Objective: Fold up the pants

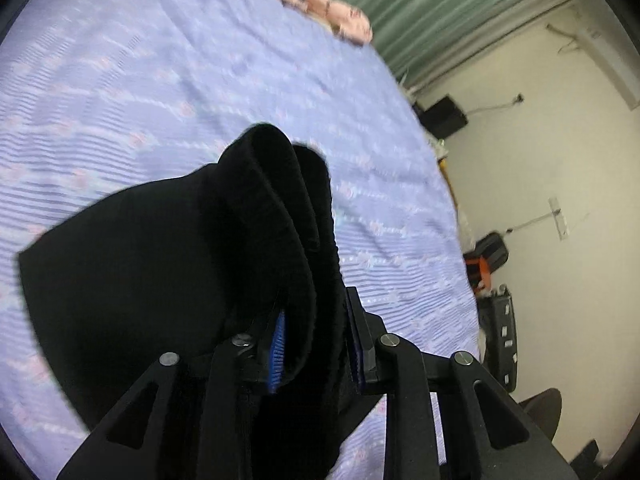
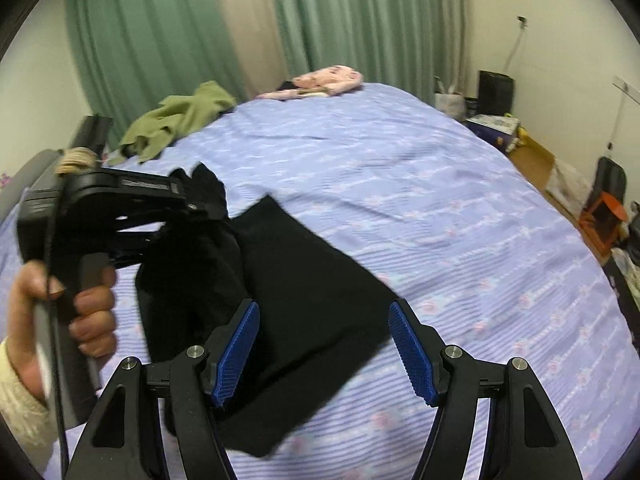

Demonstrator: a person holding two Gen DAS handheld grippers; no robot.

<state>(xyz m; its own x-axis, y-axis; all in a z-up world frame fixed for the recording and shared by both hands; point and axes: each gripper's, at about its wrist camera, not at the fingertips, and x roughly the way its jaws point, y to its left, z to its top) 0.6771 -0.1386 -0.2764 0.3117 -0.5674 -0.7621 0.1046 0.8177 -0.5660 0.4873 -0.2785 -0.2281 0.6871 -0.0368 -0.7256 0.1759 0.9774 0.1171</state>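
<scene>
1. Bed: covered by a lilac striped sheet with a small floral print, lightly creased.
2. Black pants: lower portion lies flat on the sheet near the front; upper portion is lifted off it.
3. Green garment: crumpled at the far left edge.
4. Pink patterned item: at the far end, by the curtains.

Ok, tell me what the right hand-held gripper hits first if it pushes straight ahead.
Probably the black pants: they lie on the purple bedspread straight ahead of the open right hand-held gripper. Depth is unclear.
</scene>
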